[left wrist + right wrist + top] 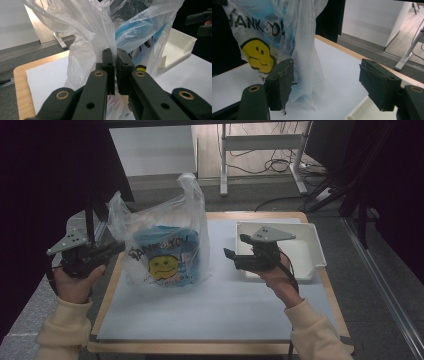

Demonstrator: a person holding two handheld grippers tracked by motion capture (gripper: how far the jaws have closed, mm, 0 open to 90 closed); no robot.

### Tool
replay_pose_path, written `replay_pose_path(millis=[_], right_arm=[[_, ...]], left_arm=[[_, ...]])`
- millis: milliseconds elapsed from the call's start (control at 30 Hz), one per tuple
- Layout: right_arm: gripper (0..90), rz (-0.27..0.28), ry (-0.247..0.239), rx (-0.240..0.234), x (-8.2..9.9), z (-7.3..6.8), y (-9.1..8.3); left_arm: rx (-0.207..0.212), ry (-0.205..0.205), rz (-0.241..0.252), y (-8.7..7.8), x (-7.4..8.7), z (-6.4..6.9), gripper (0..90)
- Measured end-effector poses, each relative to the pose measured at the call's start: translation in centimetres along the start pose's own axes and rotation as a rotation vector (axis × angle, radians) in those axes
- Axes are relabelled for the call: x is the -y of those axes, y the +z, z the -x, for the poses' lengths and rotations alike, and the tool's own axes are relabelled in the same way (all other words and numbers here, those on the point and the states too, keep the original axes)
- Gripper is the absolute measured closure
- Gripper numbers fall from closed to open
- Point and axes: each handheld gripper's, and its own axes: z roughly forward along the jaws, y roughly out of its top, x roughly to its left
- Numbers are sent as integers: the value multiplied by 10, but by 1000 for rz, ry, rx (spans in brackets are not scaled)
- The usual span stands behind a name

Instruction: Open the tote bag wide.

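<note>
- Room: dark curtains stood at both sides; beyond the table lay grey floor, a white desk frame [260, 150] and loose cables [280, 166].
- Table [220, 347]: a wooden top with a pale grey mat [225, 305] over most of it.
- Plastic bag [165, 240]: translucent, printed with a yellow face and lettering, standing upright on the mat's left half, with something blue inside that could not be identified.
- White tray [312, 252]: on the right of the mat, well apart from the bag, with nothing seen in it.
- Left gripper [119, 247]: jaws closed on the bag's film at its left side, with the film pinched between the pads [110, 72].
- Right gripper [232, 252]: jaws wide apart and holding nothing, raised over the tray's near edge and facing the bag; its pads [282, 82] stood clear of the plastic.
- Risk, as a judgement: the left pinch held only thin film, so a pull could tear it or let it slip, and the bag might slump or tip.
- Risk, as a judgement: the right gripper, reaching in, could catch both layers of film and close the mouth, or push the bag over.
</note>
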Motion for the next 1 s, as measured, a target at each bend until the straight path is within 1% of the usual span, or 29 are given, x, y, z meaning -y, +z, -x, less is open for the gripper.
replay_pose_path(millis=[100, 133, 300, 367, 400, 500, 600, 700, 733, 833, 1000], right_arm=[[282, -7, -17, -11, -10, -2, 10], [282, -7, -17, -11, -10, -2, 10], [305, 4, -11, -23, -18, 0, 19], [324, 4, 1, -49, -24, 0, 24], [324, 4, 1, -49, -24, 0, 24], [341, 10, -22, -55, -34, -3, 29], [352, 12, -28, -61, -39, -6, 32], [391, 22, -40, -67, -48, -11, 37], [391, 22, -40, -67, -48, -11, 37], [429, 24, -62, -67, -55, -13, 42], [455, 22, -58, -81, -61, -12, 47]], left_arm=[[1, -2, 1, 0, 0, 0, 870], [2, -2, 3, 0, 1, 0, 870], [0, -4, 3, 1, 1, 0, 871], [1, -2, 1, 2, 0, 1, 871], [1, -2, 1, 2, 0, 1, 871], [2, 1, 2, 2, 0, 2, 871], [2, 0, 2, 2, 0, 2, 871], [-1, 0, 5, 3, 1, 2, 872], [-1, 0, 6, 3, 1, 3, 872], [3, 4, 4, 3, 1, 4, 872], [4, 1, 8, 3, 0, 4, 872]])
